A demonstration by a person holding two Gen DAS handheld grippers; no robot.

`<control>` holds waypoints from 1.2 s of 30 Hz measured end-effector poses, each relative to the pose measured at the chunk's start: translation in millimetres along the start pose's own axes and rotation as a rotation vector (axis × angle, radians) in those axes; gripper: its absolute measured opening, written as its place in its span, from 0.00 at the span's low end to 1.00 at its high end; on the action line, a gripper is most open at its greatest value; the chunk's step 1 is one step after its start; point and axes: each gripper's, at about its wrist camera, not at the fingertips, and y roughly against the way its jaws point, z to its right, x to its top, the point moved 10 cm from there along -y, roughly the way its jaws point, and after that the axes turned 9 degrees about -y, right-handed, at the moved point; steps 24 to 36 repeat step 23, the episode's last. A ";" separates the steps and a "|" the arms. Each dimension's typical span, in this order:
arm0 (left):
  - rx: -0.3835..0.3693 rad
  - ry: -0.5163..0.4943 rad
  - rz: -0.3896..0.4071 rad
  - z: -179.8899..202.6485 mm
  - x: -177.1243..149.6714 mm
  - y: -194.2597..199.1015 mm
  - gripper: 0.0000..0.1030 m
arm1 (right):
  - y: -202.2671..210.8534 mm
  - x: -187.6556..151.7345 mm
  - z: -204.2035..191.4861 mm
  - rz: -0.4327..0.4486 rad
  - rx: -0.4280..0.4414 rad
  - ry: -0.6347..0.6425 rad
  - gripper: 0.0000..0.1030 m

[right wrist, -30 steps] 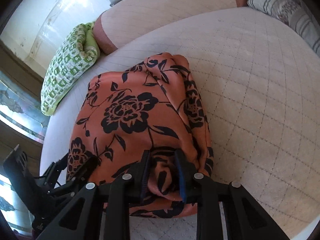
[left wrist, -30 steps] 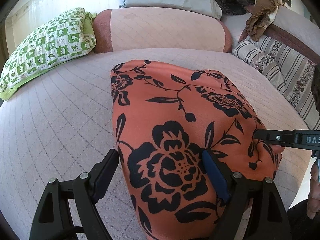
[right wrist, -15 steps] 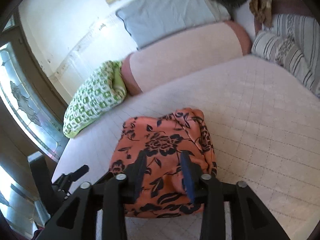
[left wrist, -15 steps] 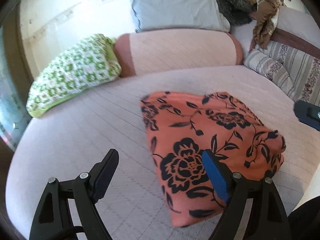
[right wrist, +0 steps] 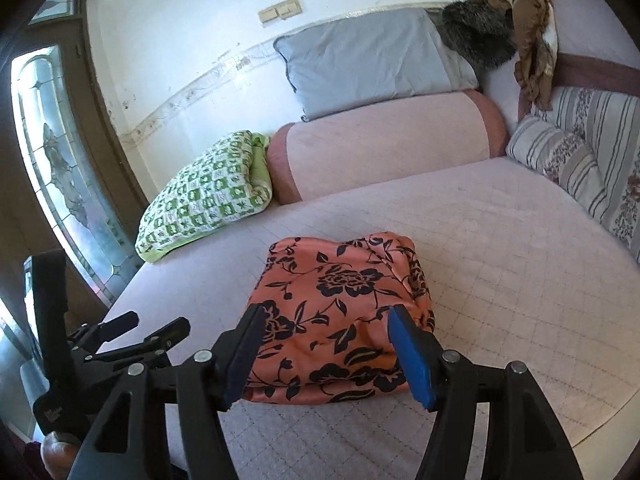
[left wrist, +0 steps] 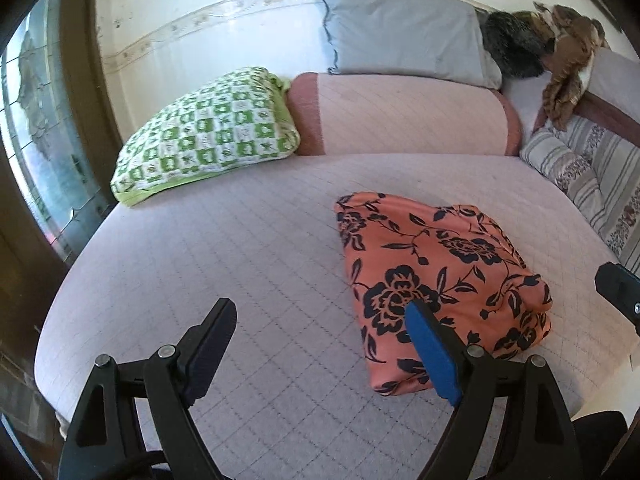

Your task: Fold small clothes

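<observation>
An orange cloth with black flowers lies folded in a compact bundle on the pale quilted bed. It also shows in the right wrist view. My left gripper is open and empty, held back above the bed to the left of the bundle. My right gripper is open and empty, held back above the bundle's near edge. The left gripper also shows at the lower left of the right wrist view.
A green checked pillow lies at the back left. A pink bolster and a grey pillow stand behind. Striped cushions line the right side. A glass door is at left. The bed's front edge is close.
My right gripper has opened and let go of the orange cloth. Both grippers have pulled back and up from the bundle, which stays folded on the bed.
</observation>
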 end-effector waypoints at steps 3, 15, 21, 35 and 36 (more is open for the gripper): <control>0.028 0.008 -0.002 -5.0 1.6 8.7 0.84 | 8.6 0.8 -7.2 0.012 0.013 0.016 0.65; 0.019 0.023 0.100 -2.4 21.2 38.9 1.00 | 12.5 -0.7 -5.9 0.009 0.035 0.013 0.65; -0.023 -0.004 0.136 7.7 22.3 41.6 1.00 | 7.3 5.1 7.4 0.003 0.052 -0.046 0.65; -0.036 0.011 0.107 7.5 19.7 33.4 1.00 | 4.3 9.5 14.4 0.004 0.041 -0.068 0.65; -0.036 0.011 0.107 7.5 19.7 33.4 1.00 | 4.3 9.5 14.4 0.004 0.041 -0.068 0.65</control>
